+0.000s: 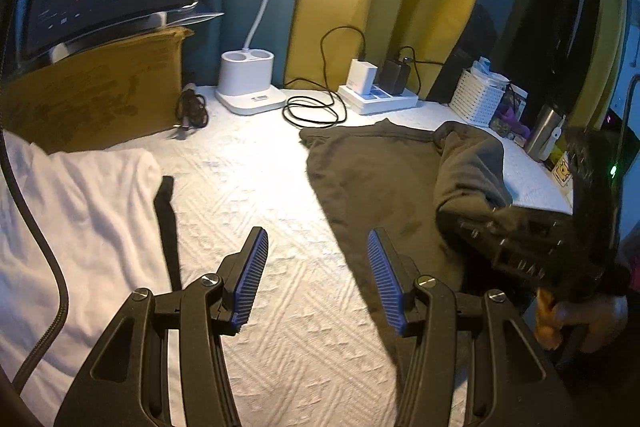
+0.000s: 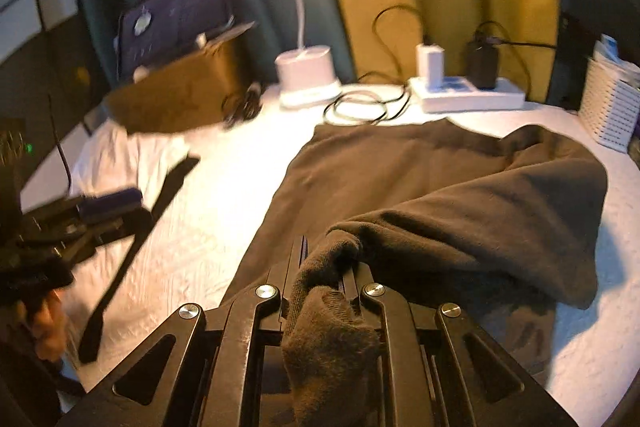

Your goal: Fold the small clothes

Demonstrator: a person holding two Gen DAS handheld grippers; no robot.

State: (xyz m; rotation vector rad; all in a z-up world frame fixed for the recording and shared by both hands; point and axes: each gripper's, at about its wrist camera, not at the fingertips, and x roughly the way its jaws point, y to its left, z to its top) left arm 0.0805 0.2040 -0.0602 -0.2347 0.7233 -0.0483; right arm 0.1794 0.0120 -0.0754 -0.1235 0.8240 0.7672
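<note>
White lamp base (image 1: 248,83), coiled black cable (image 1: 312,109) and power strip (image 1: 378,99) standing behind, dark shirt (image 2: 400,183) lying half-folded on the white bedspread (image 1: 256,187), my right gripper (image 2: 324,267) jaws pinching its bunched edge, my left gripper (image 1: 318,277) jaws hanging wide apart, holding nothing.

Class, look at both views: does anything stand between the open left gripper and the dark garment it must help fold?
Nothing visible does. The left gripper hangs open over bare white bedcover, with the dark garment just to its right. The right gripper is shut on a fold of it. The cables lie farther back.
</note>
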